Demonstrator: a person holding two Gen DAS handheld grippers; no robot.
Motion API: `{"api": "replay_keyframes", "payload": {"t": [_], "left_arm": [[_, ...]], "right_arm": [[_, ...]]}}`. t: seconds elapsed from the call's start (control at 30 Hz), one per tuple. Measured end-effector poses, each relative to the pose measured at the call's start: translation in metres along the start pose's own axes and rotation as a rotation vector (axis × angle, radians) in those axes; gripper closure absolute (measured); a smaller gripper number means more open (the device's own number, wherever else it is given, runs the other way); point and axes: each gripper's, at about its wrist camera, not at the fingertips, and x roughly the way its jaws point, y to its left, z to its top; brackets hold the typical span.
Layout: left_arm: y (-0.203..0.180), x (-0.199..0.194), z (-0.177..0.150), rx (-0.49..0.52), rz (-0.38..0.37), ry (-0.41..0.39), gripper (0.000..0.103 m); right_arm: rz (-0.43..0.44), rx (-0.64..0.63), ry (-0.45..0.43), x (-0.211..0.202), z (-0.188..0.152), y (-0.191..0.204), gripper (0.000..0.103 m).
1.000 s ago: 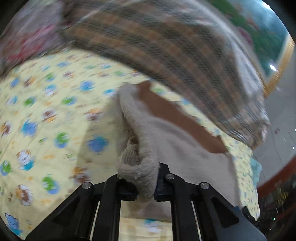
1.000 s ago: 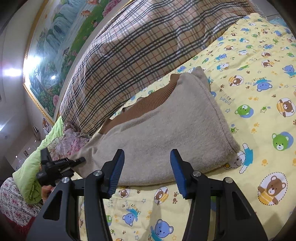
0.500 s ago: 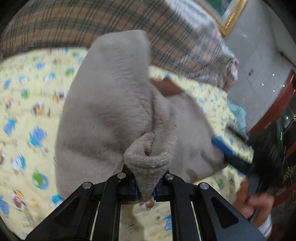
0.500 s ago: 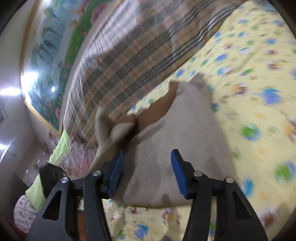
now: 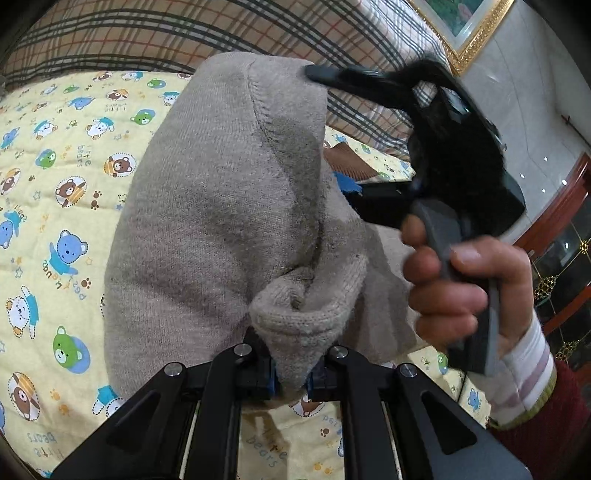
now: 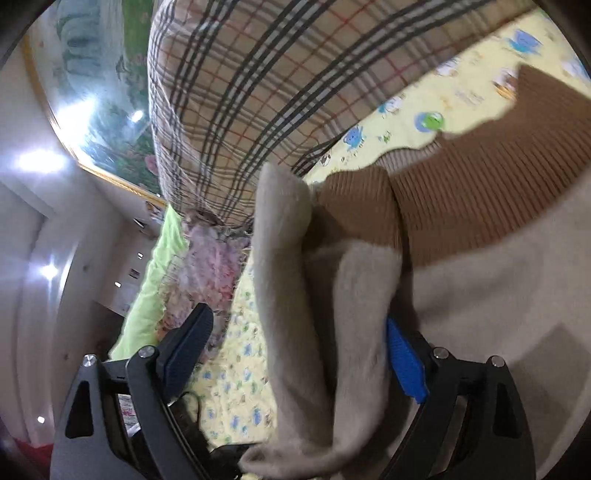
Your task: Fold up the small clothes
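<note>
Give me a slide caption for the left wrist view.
Left gripper shut on the beige sweater's cuff, lifting it above the bear-print sheet while the right gripper reaches in.

soft, even indoor light, no hard shadows. in the right wrist view ceiling lamps (image 6: pixel 40 162) flare white at left, with glare on the framed painting (image 6: pixel 107 122). that view is smeared with motion blur, the beige sweater (image 6: pixel 332 295) fuzzy. the left wrist view is sharper: knit texture crisp, but the right gripper (image 5: pixel 369 79) and hand (image 5: pixel 461 288) are blurred. fisheye bends the plaid blanket (image 5: pixel 184 33); corners go black.
</note>
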Motion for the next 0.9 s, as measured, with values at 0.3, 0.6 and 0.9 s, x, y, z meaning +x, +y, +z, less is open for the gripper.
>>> {"api": "replay_keyframes", "payload": {"t": [0.3,0.6,0.9], "left_arm": [[-0.019,-0.005,0.007,0.014,-0.027,0.002,0.094],[-0.122,0.033,0.021,0.128,-0.186,0.025,0.093],[-0.146,0.093,-0.004,0.164,-0.150,0.138,0.093]], "right_arm": [[-0.080,-0.050,0.032,0.002,0.011,0.004,0.084],[-0.229,-0.149,-0.100,-0.109,0.044,0.006,0.084],[-0.339,-0.018,-0.100,-0.150,0.034,-0.076,0.084]]}}
